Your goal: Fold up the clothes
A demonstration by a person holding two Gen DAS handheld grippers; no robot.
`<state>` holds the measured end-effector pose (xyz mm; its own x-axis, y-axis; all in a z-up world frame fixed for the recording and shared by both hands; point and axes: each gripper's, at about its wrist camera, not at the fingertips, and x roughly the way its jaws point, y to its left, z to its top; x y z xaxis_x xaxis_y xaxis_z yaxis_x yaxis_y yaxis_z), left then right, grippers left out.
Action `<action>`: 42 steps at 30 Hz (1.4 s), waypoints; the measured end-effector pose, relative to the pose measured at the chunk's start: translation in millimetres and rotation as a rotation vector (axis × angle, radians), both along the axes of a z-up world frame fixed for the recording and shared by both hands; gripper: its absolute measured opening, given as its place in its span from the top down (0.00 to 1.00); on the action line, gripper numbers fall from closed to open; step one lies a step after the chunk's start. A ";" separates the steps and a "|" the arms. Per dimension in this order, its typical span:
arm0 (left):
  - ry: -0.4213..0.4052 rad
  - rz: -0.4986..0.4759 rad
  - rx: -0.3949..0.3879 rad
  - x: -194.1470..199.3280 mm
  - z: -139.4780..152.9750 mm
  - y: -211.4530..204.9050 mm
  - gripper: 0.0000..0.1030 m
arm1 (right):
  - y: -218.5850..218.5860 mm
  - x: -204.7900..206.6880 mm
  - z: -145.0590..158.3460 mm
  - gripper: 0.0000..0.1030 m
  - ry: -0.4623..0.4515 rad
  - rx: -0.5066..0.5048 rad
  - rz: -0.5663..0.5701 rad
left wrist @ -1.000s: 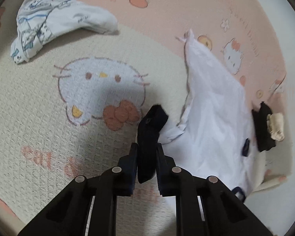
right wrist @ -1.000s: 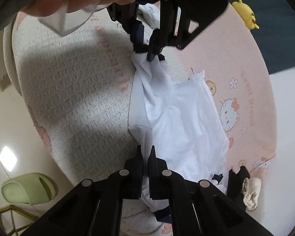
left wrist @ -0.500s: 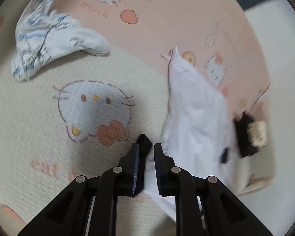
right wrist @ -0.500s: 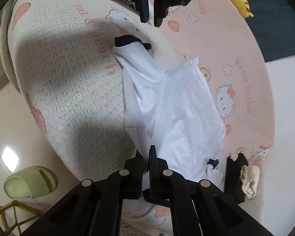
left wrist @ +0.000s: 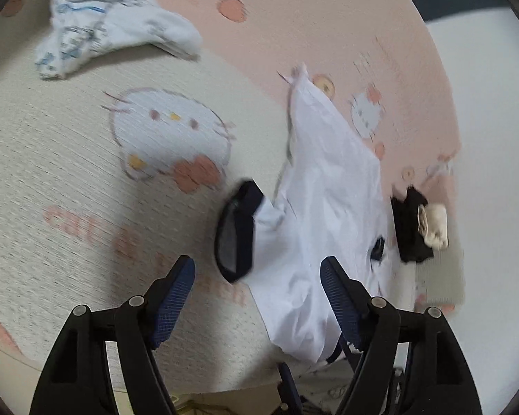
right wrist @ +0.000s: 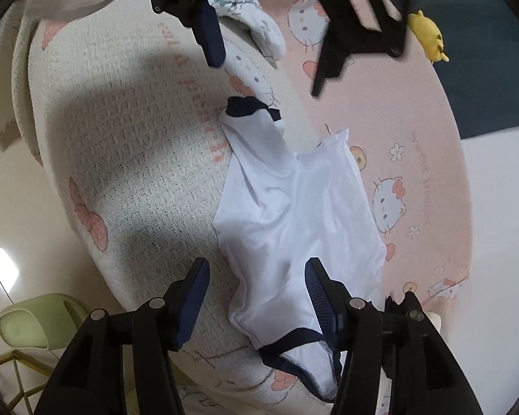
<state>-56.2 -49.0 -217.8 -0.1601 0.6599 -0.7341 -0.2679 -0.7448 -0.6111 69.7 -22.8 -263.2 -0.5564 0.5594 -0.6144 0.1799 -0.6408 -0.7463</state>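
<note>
I'm letting go: both grippers' jaws, left (left wrist: pixel 257 285) and right (right wrist: pixel 257 292), have just been opening, shirt (right wrist: pixel 294 214) lying loose between; I'm smoothing next.

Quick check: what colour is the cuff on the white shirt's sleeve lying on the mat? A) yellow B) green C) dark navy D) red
C: the cuff at the end of the white shirt sleeve is dark navy, in both wrist views.

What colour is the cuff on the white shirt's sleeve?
Dark navy; the sleeve cuff shows best in the right wrist view, against the white shirt.
</note>
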 end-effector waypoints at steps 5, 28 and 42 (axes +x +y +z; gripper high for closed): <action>0.021 -0.080 -0.110 3.5 -13.0 25.9 0.29 | -4.6 -5.3 -6.2 0.46 0.009 0.061 0.010; -0.031 -0.004 -0.089 -41.9 -14.2 19.1 0.95 | -7.0 -25.5 -6.8 0.39 0.044 0.091 0.060; -0.030 -0.095 -0.012 -38.8 21.4 25.6 0.95 | 10.1 -24.7 18.5 0.39 0.025 -0.033 0.125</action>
<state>-95.0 -23.4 -196.4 -0.0748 0.6624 -0.7454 -0.3195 -0.7240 -0.6114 45.0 -12.7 -244.7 -0.6359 0.4646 -0.6163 0.2410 -0.6391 -0.7304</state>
